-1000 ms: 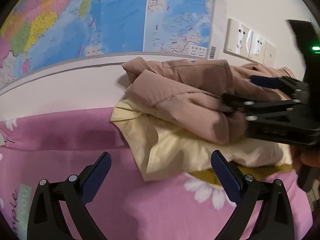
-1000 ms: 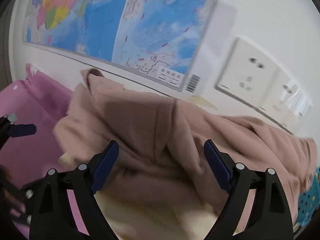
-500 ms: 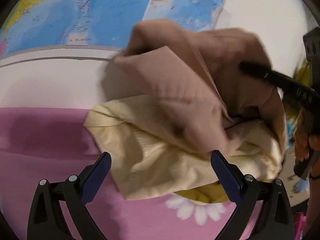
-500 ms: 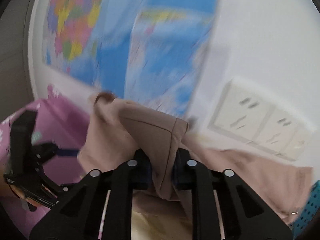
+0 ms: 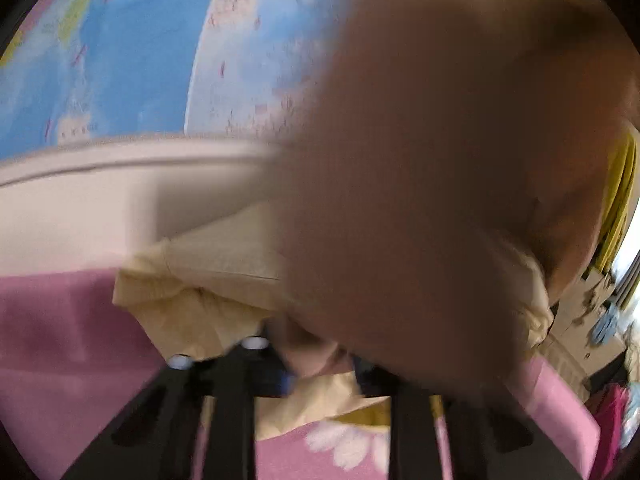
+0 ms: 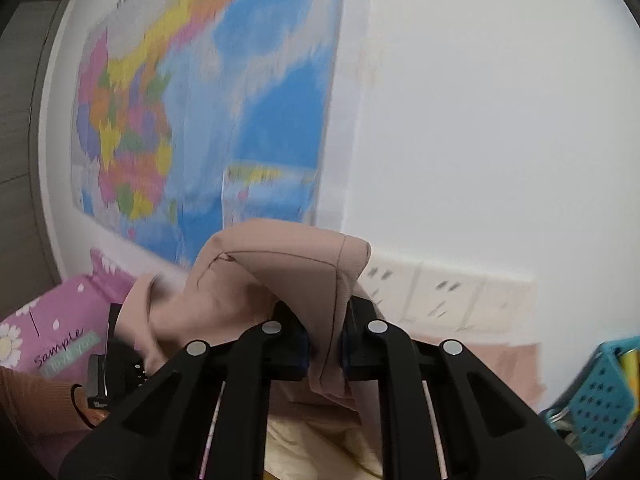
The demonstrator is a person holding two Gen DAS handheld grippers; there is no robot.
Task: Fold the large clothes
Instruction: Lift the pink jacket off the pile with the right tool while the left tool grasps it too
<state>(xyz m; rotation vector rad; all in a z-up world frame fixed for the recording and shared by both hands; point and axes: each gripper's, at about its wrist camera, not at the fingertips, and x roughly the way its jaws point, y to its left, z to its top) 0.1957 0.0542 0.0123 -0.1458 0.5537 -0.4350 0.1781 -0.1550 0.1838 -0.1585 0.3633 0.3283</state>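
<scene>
Now both tongs, right tongs (image 6: 324, 350) pinching pink-brown garment (image 6: 280, 276) (lifted), left tongs (image 5: 320, 376) just closed on its fabric.

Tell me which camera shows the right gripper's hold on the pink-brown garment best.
The right wrist view: the right gripper is shut on a seamed fold of the pink-brown garment, sharply in frame. The left wrist view shows that garment only as a close blurred mass and no right gripper.
</scene>
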